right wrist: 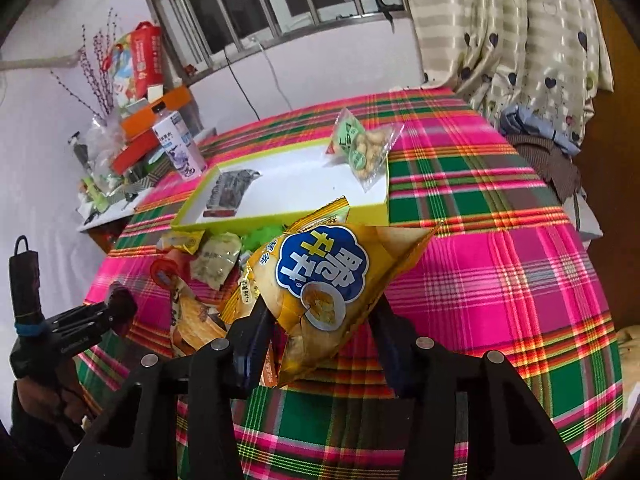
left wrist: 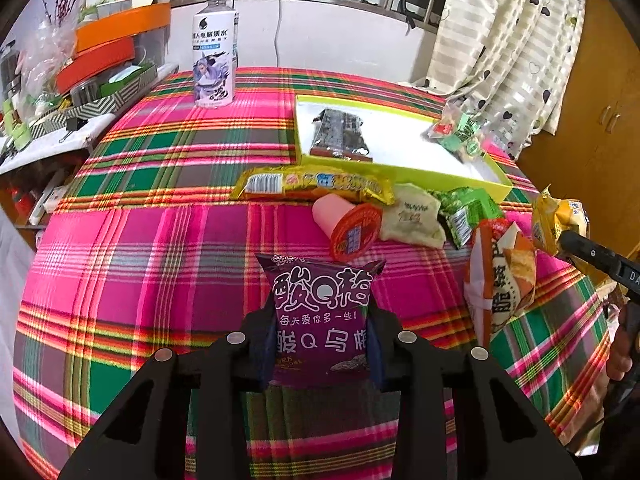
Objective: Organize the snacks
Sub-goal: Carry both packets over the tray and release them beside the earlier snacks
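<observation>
Left gripper (left wrist: 322, 344) clamps purple packet (left wrist: 322, 312) (upright).

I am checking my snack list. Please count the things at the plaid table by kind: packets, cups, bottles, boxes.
Packets: 8
Cup: 1
Bottle: 1
Box: 1
Total: 11

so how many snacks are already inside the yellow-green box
2. A dark packet lies flat at the box's far left end, and a clear bag with green labels leans at its far right corner. Nothing else shows inside.
</observation>
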Action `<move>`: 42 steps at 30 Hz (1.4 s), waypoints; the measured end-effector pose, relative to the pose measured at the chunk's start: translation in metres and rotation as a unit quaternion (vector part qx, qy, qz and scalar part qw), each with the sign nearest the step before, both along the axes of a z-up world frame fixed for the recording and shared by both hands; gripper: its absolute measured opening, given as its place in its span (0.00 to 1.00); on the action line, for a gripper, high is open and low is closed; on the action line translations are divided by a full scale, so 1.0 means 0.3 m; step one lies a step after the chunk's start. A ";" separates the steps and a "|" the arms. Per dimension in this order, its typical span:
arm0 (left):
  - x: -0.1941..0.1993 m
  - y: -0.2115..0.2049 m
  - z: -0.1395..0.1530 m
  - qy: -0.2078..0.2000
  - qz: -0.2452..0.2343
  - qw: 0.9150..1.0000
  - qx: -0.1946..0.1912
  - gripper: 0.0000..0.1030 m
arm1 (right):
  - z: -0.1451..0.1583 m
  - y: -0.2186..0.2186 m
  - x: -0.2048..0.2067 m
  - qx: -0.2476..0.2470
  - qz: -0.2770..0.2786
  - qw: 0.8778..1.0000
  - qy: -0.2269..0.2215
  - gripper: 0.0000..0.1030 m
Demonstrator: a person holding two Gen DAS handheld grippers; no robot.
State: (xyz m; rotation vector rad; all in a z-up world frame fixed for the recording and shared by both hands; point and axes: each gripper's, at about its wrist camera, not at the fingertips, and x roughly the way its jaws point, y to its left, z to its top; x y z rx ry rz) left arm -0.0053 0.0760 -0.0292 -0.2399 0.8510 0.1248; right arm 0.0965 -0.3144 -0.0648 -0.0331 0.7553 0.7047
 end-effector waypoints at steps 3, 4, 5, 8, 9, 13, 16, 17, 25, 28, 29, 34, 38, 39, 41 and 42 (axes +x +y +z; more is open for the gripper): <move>0.013 -0.009 0.015 -0.006 -0.005 1.000 0.002 0.35 | 0.014 0.002 -0.001 0.002 0.000 1.000 -0.006 0.45; 0.018 -0.012 0.020 -0.009 -0.007 1.000 0.002 0.35 | 0.019 0.002 -0.001 0.003 0.000 1.000 -0.008 0.45; 0.022 -0.014 0.025 -0.011 -0.008 1.000 0.003 0.35 | 0.022 0.002 -0.001 0.004 0.000 1.000 -0.010 0.45; 0.038 -0.026 0.045 -0.019 -0.014 1.000 0.005 0.35 | 0.035 0.007 0.002 0.005 0.002 1.000 -0.015 0.45; 0.045 -0.032 0.053 -0.023 -0.016 1.000 0.006 0.35 | 0.039 0.010 0.005 0.005 0.003 1.000 -0.017 0.45; 0.070 -0.049 0.078 -0.033 -0.023 0.999 0.009 0.35 | 0.050 0.017 0.017 0.008 0.005 1.000 -0.022 0.45; 0.092 -0.059 0.094 -0.040 -0.029 0.999 0.010 0.35 | 0.059 0.023 0.026 0.010 0.008 1.000 -0.024 0.45; 0.097 -0.062 0.098 -0.041 -0.030 0.999 0.010 0.35 | 0.060 0.025 0.029 0.011 0.009 1.000 -0.024 0.45; 0.163 -0.079 0.119 -0.050 -0.042 0.998 0.013 0.35 | 0.072 0.047 0.067 0.013 0.011 1.000 -0.025 0.45; 0.192 -0.078 0.128 -0.052 -0.043 0.998 0.013 0.35 | 0.075 0.058 0.081 0.013 0.012 0.999 -0.027 0.45; 0.203 -0.078 0.131 -0.053 -0.044 0.998 0.013 0.35 | 0.077 0.064 0.088 0.013 0.012 0.999 -0.028 0.45; 0.258 -0.082 0.140 -0.056 -0.052 0.997 0.016 0.35 | 0.078 0.096 0.128 0.009 0.015 0.999 -0.027 0.45; 0.302 -0.086 0.145 -0.058 -0.058 0.996 0.017 0.35 | 0.077 0.121 0.169 0.005 0.016 1.000 -0.026 0.45; 0.314 -0.087 0.147 -0.059 -0.059 0.996 0.017 0.35 | 0.077 0.129 0.183 0.003 0.016 1.000 -0.027 0.45; 0.340 -0.087 0.150 -0.060 -0.061 0.996 0.017 0.35 | 0.076 0.140 0.204 0.000 0.016 0.999 -0.027 0.45; 0.349 -0.087 0.150 -0.061 -0.062 0.996 0.016 0.35 | 0.074 0.146 0.220 -0.002 0.016 1.000 -0.027 0.45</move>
